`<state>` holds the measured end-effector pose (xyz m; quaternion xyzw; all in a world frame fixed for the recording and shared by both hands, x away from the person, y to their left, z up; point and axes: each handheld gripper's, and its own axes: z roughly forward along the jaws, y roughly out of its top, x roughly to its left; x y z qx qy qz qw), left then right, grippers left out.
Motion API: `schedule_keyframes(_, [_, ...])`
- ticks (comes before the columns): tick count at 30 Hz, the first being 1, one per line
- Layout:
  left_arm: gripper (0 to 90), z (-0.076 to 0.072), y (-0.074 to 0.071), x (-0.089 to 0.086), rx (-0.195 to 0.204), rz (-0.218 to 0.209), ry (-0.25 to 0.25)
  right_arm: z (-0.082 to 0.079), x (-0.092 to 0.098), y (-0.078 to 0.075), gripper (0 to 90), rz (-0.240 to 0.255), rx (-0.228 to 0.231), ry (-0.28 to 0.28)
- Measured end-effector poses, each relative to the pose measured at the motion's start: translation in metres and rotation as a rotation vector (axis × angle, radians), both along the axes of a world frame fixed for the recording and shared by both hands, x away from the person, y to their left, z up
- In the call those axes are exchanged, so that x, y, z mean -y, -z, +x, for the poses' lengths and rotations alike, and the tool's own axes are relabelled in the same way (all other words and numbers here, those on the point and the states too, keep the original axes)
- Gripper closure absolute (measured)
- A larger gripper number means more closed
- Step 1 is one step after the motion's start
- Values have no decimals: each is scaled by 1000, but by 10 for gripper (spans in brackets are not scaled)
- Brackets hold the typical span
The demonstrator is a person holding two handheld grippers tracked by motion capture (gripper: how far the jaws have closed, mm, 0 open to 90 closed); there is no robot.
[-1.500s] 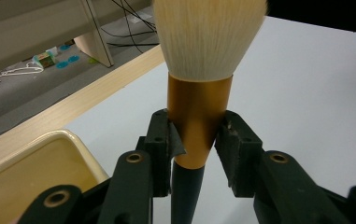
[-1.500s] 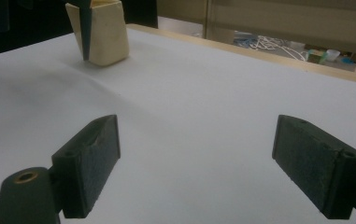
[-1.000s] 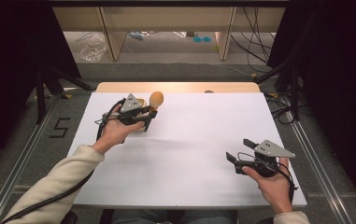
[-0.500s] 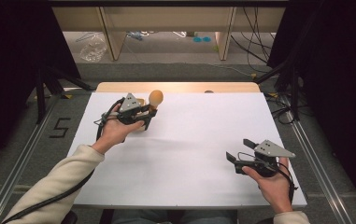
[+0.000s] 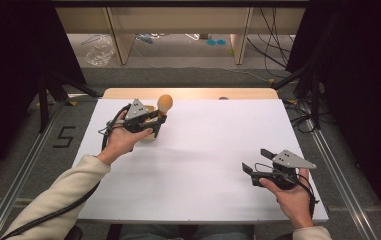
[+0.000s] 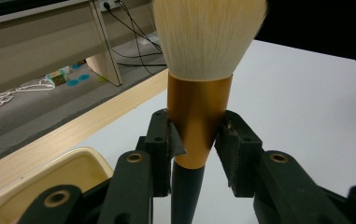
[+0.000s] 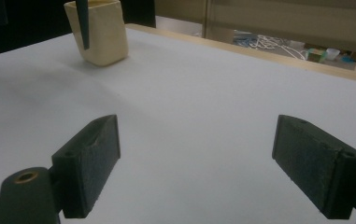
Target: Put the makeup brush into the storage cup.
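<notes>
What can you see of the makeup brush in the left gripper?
The makeup brush stands upright, bristles up. It has a full head of pale cream bristles, a shiny copper-coloured metal collar that narrows downward, and a dark, slim handle below. The left gripper is shut on the collar, one jaw on each side. In the right gripper view its handle tip hangs at the cream cup.

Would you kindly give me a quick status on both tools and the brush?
Left tool shut on makeup brush, upright, handle tip above cream cup. Right tool open, empty, low over white table. Nothing in the way.
</notes>
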<state>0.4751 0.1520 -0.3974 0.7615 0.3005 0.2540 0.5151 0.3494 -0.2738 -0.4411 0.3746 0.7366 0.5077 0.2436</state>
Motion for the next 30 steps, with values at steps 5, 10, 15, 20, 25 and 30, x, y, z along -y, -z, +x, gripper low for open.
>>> schedule_keyframes(5, [668, 0, 0, 1, 4, -4, 0, 0, 0, 0, 161, -1, -1, -1])
schedule_keyframes(10, [669, 0, 1, 1, 14, -14, -3, 1, -1, 1, 162, 15, 1, -6])
schedule_keyframes(15, [668, 0, 1, 0, 21, -21, -5, 0, 0, 0, 161, -4, -3, 0])
schedule_keyframes(20, [668, 0, -1, 1, 27, -30, -9, 0, 0, 0, 161, -2, -3, -3])
schedule_keyframes(25, [668, 0, 0, 1, 30, -32, -10, 0, 0, 0, 161, -2, -2, -3])
schedule_keyframes(30, [668, 0, 0, 0, 38, -45, -11, 1, -1, 1, 161, 14, 1, -9])
